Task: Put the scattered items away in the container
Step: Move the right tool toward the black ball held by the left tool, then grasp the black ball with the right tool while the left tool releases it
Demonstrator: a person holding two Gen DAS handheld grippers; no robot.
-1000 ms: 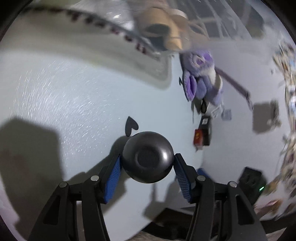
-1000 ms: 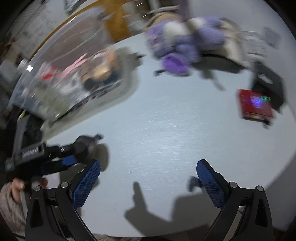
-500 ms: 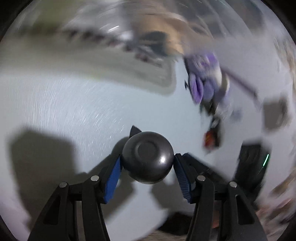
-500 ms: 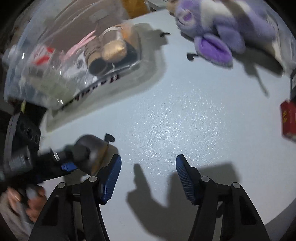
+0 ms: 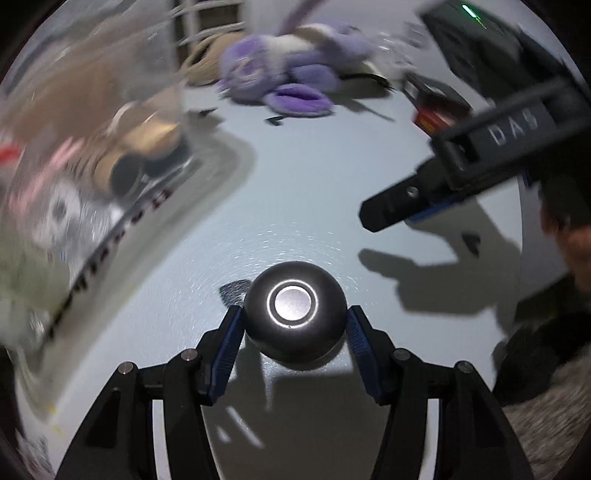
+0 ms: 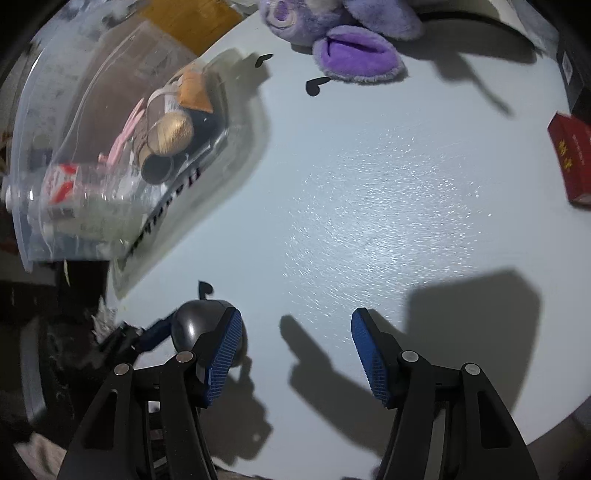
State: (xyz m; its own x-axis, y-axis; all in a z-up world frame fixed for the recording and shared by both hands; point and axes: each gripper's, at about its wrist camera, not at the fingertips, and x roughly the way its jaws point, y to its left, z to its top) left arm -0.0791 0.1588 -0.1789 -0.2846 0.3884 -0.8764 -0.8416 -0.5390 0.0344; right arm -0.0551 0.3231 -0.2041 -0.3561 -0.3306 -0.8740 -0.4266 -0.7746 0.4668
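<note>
Only left tool (image 5: 294, 328) clamps the dark ball (image 5: 294, 312); right tool (image 6: 295, 349) gapes empty; container (image 5: 74, 155) blurred.

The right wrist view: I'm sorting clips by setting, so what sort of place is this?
Probably a home room. A pale round table carries a purple plush toy, a red box and a clear plastic container of household odds and ends.

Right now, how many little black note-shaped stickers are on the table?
3 in the right wrist view: one by the container's far corner, one beside the purple plush's ear, one just beyond the held black ball. Others may be hidden.
</note>
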